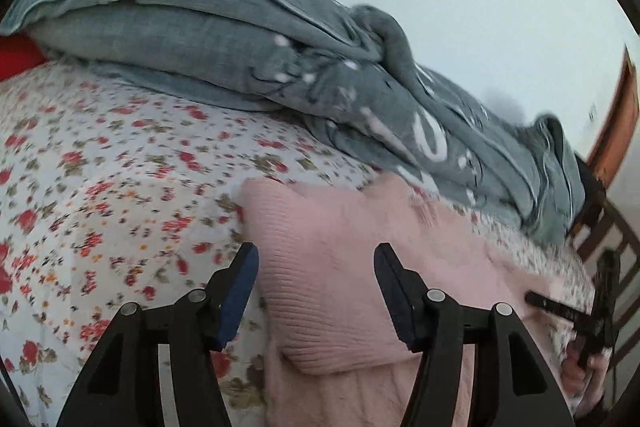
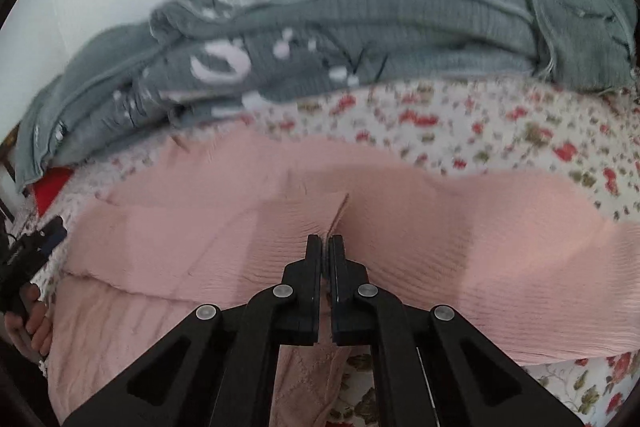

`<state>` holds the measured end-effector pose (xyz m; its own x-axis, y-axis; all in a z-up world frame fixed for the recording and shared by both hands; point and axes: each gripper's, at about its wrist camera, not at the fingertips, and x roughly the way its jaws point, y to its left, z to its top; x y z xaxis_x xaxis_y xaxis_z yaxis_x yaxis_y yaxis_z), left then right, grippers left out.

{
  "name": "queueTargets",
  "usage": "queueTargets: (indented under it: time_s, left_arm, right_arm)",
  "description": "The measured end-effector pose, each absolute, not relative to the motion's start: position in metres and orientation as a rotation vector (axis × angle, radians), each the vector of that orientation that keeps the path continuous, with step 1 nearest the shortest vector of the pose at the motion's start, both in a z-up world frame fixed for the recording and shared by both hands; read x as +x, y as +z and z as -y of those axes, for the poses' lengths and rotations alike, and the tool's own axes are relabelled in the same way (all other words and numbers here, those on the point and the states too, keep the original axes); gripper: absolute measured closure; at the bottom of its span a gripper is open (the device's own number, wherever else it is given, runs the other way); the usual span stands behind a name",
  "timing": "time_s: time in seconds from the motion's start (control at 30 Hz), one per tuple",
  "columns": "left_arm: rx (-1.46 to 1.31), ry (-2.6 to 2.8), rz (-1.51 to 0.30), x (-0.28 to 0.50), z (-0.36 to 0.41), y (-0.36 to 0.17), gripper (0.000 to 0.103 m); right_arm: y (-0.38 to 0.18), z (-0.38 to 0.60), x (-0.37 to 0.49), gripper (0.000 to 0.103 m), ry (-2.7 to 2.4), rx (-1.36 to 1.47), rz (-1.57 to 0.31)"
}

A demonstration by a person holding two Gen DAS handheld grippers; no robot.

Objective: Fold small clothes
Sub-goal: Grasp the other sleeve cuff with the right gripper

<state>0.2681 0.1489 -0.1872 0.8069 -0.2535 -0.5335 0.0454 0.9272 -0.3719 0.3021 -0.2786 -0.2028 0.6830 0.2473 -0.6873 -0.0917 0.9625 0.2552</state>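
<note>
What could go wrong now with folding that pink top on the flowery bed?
1. The right gripper is shut on only a small pinch of the pink top, so the cloth might slip out when lifted.
2. The left gripper is open with the folded corner between its fingers, not pressed. Pulling with one side held could make a crooked fold.
3. The grey blanket lies close behind, so the top might catch on it.

We saw a soft pink ribbed knit top (image 2: 400, 227) lying partly folded on the flowery bedsheet (image 2: 480, 131), just in front of the heaped grey blanket (image 2: 360, 27).
</note>
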Motion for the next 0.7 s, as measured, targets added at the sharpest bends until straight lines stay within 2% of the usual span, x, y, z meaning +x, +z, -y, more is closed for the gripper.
queueTargets:
  time_s: [0.07,0.13,0.17,0.2,0.23,0.27,0.33,0.4,0.53,0.7]
  left_arm:
    - [-0.317,-0.171,-0.682,0.277,-0.140,-0.194,0.045]
    - [-0.275,-0.138,-0.751,0.287,-0.132,-0.200,0.045]
    - [-0.265,-0.134,-0.757,0.288,-0.131,-0.200,0.045]
    - [-0.259,-0.130,-0.751,0.288,-0.130,-0.199,0.043]
    - [-0.256,-0.123,-0.752,0.286,-0.130,-0.200,0.041]
    - [-0.251,-0.109,-0.757,0.286,-0.130,-0.201,0.033]
    - [-0.254,-0.087,-0.793,0.289,-0.132,-0.207,0.032]
    - [-0.260,-0.089,-0.793,0.290,-0.133,-0.207,0.032]
    - [-0.250,-0.087,-0.792,0.289,-0.132,-0.208,0.031]
    - [-0.239,-0.088,-0.794,0.291,-0.130,-0.208,0.030]
  right_arm:
    - [-0.206,0.273,0.307,0.093,0.174,0.173,-0.839]
    - [-0.205,0.270,0.305,0.082,0.174,0.153,-0.833]
    - [-0.205,0.270,0.305,0.064,0.180,0.155,-0.837]
    - [-0.203,0.272,0.302,0.056,0.189,0.166,-0.839]
    - [-0.201,0.275,0.298,0.056,0.185,0.177,-0.837]
    - [-0.196,0.280,0.292,0.056,0.182,0.182,-0.830]
    - [-0.183,0.289,0.277,0.052,0.172,0.162,-0.779]
    - [-0.167,0.308,0.252,0.030,0.091,0.085,-0.686]
    - [-0.154,0.361,0.210,0.028,-0.070,0.050,-0.599]
    - [-0.159,0.443,0.181,0.027,-0.165,0.196,-0.625]
